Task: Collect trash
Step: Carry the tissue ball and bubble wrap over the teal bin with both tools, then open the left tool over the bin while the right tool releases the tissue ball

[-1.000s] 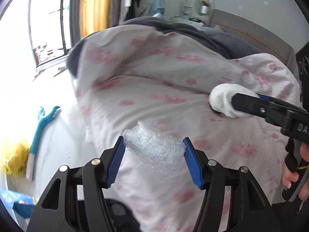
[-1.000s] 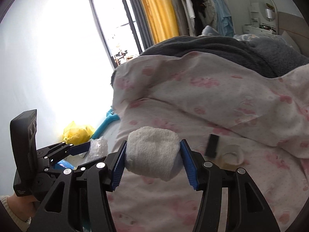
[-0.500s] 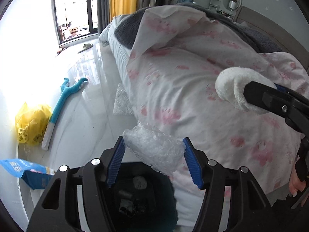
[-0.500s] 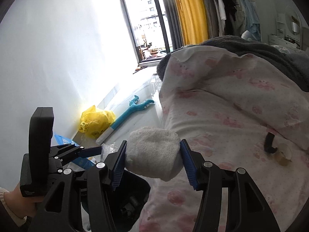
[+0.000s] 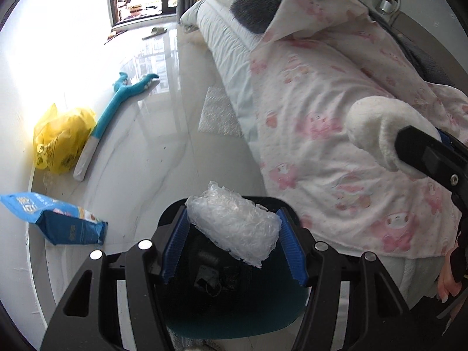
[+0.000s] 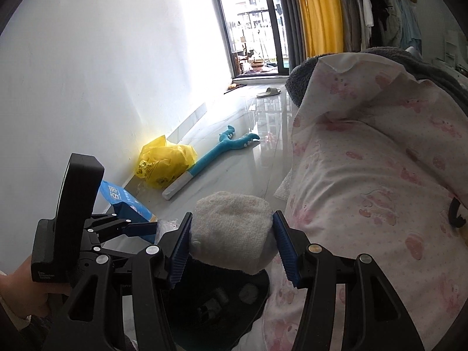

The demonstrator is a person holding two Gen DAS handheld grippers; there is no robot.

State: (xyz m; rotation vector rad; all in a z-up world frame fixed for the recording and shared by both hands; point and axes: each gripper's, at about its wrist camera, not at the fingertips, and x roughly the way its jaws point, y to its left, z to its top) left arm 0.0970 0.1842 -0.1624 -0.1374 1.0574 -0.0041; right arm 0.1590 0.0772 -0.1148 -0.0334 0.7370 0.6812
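Observation:
My left gripper (image 5: 232, 247) is shut on a wad of clear bubble wrap (image 5: 234, 228) and holds it right above the open dark trash bin (image 5: 234, 316), which has some trash inside. My right gripper (image 6: 232, 251) is shut on a balled white sock (image 6: 231, 237). It holds the sock over the bin's rim (image 6: 260, 301), beside the bed. The sock and right gripper also show at the right of the left wrist view (image 5: 380, 134). The left gripper shows at the lower left of the right wrist view (image 6: 137, 229).
The bed with a pink-patterned quilt (image 5: 336, 117) fills the right side. On the glossy floor lie a yellow plastic bag (image 5: 58, 140), a teal toy (image 5: 117, 111), a blue packet (image 5: 55, 222) and a sheet of bubble wrap (image 5: 219, 114). A black clip (image 6: 454, 213) lies on the quilt.
Both grippers have swung left off the bed and lowered towards the floor. The bin has come into view under them. Each still holds its item.

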